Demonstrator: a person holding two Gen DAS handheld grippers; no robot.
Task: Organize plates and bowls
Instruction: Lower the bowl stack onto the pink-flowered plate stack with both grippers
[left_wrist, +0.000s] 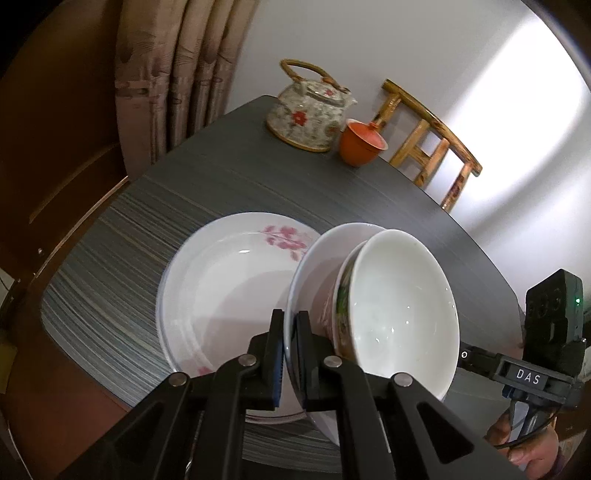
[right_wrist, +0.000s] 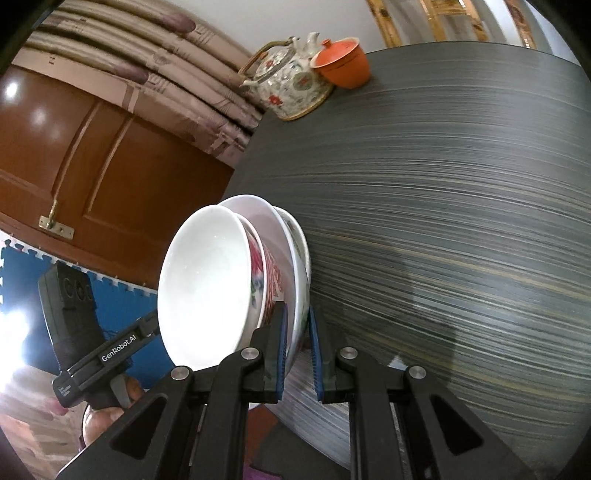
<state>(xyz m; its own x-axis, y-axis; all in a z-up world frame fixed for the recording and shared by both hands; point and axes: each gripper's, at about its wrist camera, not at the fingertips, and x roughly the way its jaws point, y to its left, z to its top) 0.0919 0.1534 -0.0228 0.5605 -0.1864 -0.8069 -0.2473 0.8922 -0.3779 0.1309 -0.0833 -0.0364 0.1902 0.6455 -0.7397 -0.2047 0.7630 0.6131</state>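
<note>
Item: nested crockery set. A white bowl (left_wrist: 399, 310) with a floral outer band sits inside a shallow white plate (left_wrist: 314, 266). The set rides above a larger pink-flower plate (left_wrist: 221, 280) lying on the dark striped table (left_wrist: 229, 173).

Grip, left gripper (left_wrist: 290, 354): fingers nearly together, pinching the shallow plate's rim at its 6 o'clock edge.

Grip, right gripper (right_wrist: 297, 354): narrow gap, pads either side of the same plate's opposite rim; firm contact looks likely but cannot be confirmed.

Handling, as judged: glazed ceramic, rigid, fairly heavy, slick, chips easily. The bowl is loose in the plate and may slide if tilted. Rim holds on opposite sides suit it; keep level.

Also present: floral teapot (left_wrist: 310, 114) and orange lidded cup (left_wrist: 362, 142) at the table's 12 o'clock; wooden chair (left_wrist: 436, 144) beyond.
</note>
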